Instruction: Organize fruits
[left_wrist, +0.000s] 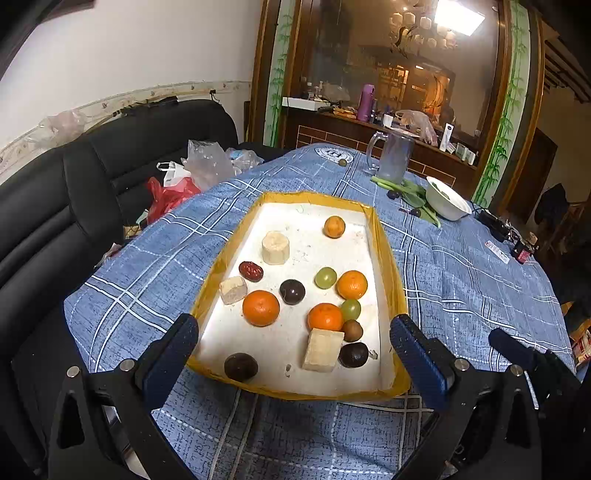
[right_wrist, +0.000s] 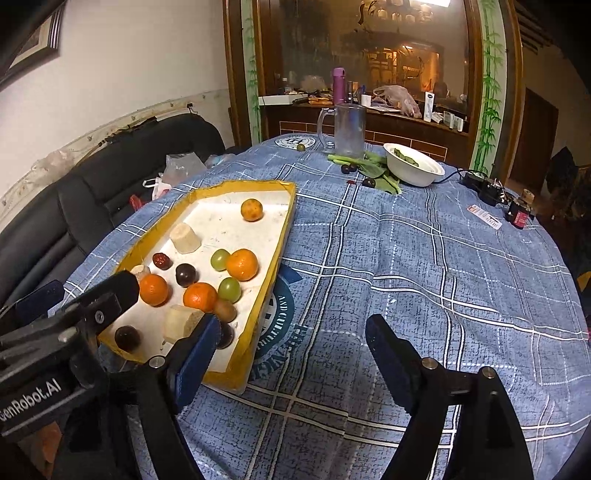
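A white tray with a yellow rim (left_wrist: 388, 266) (right_wrist: 280, 236) lies on the blue checked tablecloth. It holds several fruits: oranges (left_wrist: 260, 308) (right_wrist: 154, 289), green grapes (left_wrist: 325, 277) (right_wrist: 220, 259), dark plums (left_wrist: 292, 291) (right_wrist: 185, 274), a red date (left_wrist: 250, 271), a kiwi (left_wrist: 352, 330) and pale banana pieces (left_wrist: 275, 247) (right_wrist: 185, 238). My left gripper (left_wrist: 293, 339) is open and empty, spread over the tray's near end. My right gripper (right_wrist: 291, 328) is open and empty, just right of the tray, above the cloth.
A white bowl (left_wrist: 448, 201) (right_wrist: 413, 164), green vegetables (right_wrist: 369, 162), loose dark fruits (right_wrist: 349, 168) and a glass mug (left_wrist: 393, 157) (right_wrist: 347, 129) stand at the table's far side. A black sofa with plastic bags (left_wrist: 173, 184) is to the left. Small electronics (right_wrist: 517, 212) lie far right.
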